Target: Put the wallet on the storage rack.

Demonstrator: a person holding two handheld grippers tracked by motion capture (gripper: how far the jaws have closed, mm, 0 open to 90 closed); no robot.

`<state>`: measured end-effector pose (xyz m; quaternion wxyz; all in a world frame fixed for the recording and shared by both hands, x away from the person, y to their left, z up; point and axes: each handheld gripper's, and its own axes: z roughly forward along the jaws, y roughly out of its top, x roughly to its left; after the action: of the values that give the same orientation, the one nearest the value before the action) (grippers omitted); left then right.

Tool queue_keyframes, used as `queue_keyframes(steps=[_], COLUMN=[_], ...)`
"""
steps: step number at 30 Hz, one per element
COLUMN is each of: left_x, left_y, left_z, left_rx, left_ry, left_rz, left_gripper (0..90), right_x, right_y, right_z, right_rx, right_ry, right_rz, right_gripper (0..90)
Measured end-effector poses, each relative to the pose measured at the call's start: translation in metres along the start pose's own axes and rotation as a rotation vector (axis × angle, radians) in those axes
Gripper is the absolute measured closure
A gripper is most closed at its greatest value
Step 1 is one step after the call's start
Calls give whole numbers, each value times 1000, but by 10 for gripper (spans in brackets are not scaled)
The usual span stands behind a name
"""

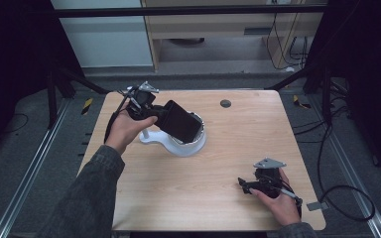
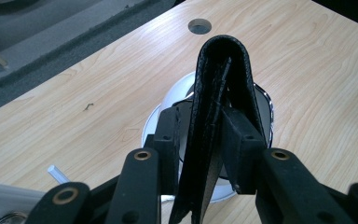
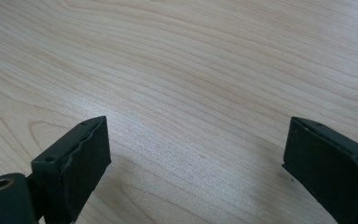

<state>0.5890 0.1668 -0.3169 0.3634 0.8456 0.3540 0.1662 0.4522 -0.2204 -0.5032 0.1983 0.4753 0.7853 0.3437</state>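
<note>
Work in hand: the left gripper holds a folded black wallet over a white round stand that sits on the wooden table, left of its middle.

Left gripper: its jaws are closed narrow on the wallet, one pad on each face, near the open edge; the folded spine points away from the hand.

Wallet: off the table, tilted, its far end above the stand's round top. In the high view it reads as a dark slab slanting down to the right over the white rim. Whether its lower edge touches the stand I cannot tell.

Stand: white, with a round dish-like top and a flat foot spreading toward the left hand. In the left gripper view its rim shows on both sides of the wallet.

Right gripper: it rests low near the table's front right corner, well apart from the stand, jaws spread wide with nothing but bare wood between them.

Done, by my reading: the wallet is gripped and brought over the stand.

Left, by my reading: either setting it down and letting go, or carrying it clear; the pictures do not settle which.

Hole: a small round cable port lies beyond the stand, not involved.
</note>
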Motion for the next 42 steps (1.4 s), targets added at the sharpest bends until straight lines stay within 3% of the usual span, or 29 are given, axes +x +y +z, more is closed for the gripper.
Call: queue_keyframes(steps=[27, 42], left_x=[10, 12], left_y=[0, 3], left_z=[-12, -15], left_rx=[-63, -74], left_ry=[36, 44], left_rz=[-27, -28], left_gripper=[639, 645], right_x=[0, 1], right_y=[0, 0], right_z=[1, 1], right_rx=[5, 7], right_ry=[0, 3], right_rz=[-6, -6], right_gripper=[73, 73])
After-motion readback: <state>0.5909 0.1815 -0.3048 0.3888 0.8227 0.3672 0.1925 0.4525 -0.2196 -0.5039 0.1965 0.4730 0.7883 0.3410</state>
